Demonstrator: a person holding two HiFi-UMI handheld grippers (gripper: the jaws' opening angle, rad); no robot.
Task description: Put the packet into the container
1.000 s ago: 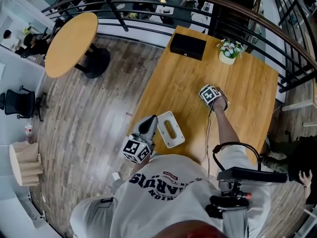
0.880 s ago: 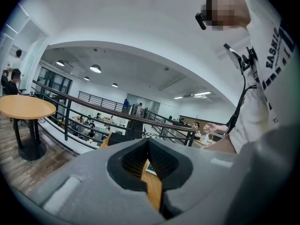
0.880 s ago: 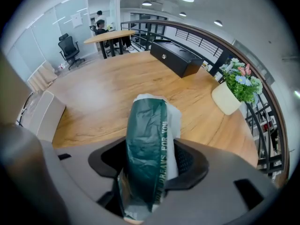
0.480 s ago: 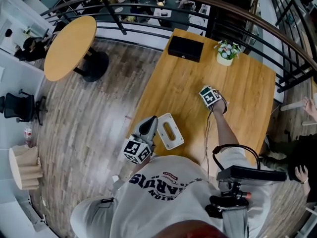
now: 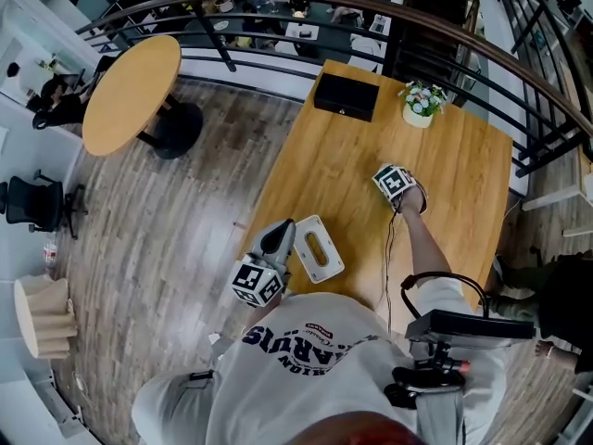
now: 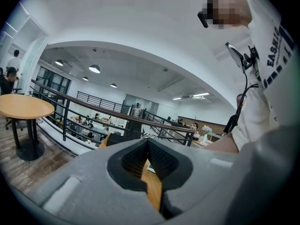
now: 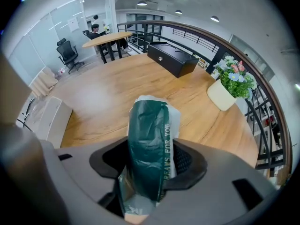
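Head view: the right gripper (image 5: 397,185) is over the middle of the wooden table (image 5: 463,174). The left gripper (image 5: 278,235) is just beside the white container (image 5: 318,247) at the near-left edge.

Left gripper view: its jaws are clenched together and empty.

Right gripper view: its jaws grasp the green packet (image 7: 149,125), which stands upright above the table.

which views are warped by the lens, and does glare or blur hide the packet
Right gripper view: fisheye bends the railing and darkens the corners, but the packet is sharp, with no glare on it. Left gripper view: same bending, dark rim all round. Head view: railing bows too, pale sheen on the floor.
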